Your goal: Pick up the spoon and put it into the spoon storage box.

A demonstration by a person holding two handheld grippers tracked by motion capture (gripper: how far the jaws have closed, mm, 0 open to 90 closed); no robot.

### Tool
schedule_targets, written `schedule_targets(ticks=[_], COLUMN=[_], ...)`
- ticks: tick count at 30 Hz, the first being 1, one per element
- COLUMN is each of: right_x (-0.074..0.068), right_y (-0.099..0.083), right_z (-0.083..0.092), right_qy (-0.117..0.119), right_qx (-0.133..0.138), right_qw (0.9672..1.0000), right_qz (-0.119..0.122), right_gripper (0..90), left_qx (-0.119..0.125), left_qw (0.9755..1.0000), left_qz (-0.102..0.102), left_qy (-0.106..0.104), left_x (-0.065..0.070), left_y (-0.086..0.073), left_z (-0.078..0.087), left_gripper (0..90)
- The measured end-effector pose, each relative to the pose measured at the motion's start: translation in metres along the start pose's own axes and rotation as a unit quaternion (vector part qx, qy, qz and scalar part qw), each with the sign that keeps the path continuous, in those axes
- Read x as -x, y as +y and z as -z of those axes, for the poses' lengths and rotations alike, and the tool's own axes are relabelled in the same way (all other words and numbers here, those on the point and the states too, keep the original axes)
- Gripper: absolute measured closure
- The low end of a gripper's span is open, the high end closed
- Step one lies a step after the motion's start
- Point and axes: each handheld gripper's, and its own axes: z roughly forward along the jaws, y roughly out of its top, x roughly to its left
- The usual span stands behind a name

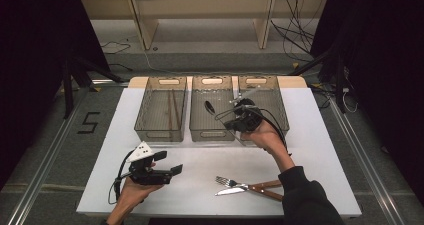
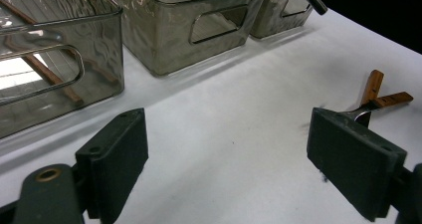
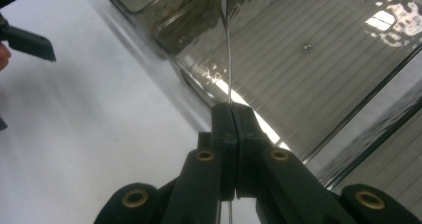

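We are sorting cutlery into three smoky clear bins lined up along the far edge of the desk (image 1: 310,150). Our right hand-held gripper (image 1: 226,116) is clamped tight on the thin handle of a spoon (image 1: 209,106), which it carries above the middle bin (image 1: 212,135), bowl end pointing toward the left bin (image 1: 161,134). In the right gripper view the jaws meet flat on the metal stem (image 3: 228,59), which runs straight out from between them; gripping so near the handle's end leaves the bowl free to go into a bin first, we judge.

Our left hand-held gripper (image 1: 169,163) rests near the desk's near-left corner with its jaws spread wide and nothing between them, seemingly kept out of the way until needed.

By count: three bins; one spoon in the air; one fork (image 1: 227,181) and one knife (image 1: 235,190), both with wooden handles, lying crossed near the desk's near edge toward the right. The left bin holds long thin wooden sticks (image 1: 174,110), probably chopsticks, though we cannot count them surely. The right bin (image 1: 275,97) sits partly behind our right hand, so its contents are unclear.
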Motion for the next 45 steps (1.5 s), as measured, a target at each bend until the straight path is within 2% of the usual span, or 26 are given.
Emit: schedule_targets(ticks=[3, 20, 31, 45], right_x=[0.003, 0.019, 0.03, 0.038], right_y=[0.005, 0.036, 0.058, 0.065], right_z=[0.0, -0.004, -0.017, -0.036], right_qy=[0.003, -0.025, -0.043, -0.055], right_qx=[0.009, 0.025, 0.024, 0.023], right_qw=[0.9999, 0.9981, 0.9957, 0.9934], right_qz=[-0.01, -0.051, -0.078, -0.098], right_gripper=[90.0, 90.0, 90.0, 90.0], left_qx=[0.001, 0.001, 0.007, 0.012], left_qw=[1.0, 1.0, 1.0, 0.9999], left_qz=[-0.002, -0.003, -0.001, -0.004], left_qy=[-0.001, 0.0, -0.002, -0.005], left_x=[0.0, -0.001, -0.002, -0.002], left_y=[0.0, -0.001, -0.002, -0.002], left_z=[0.001, 0.0, 0.0, 0.0], left_gripper=[16.0, 16.0, 16.0, 16.0])
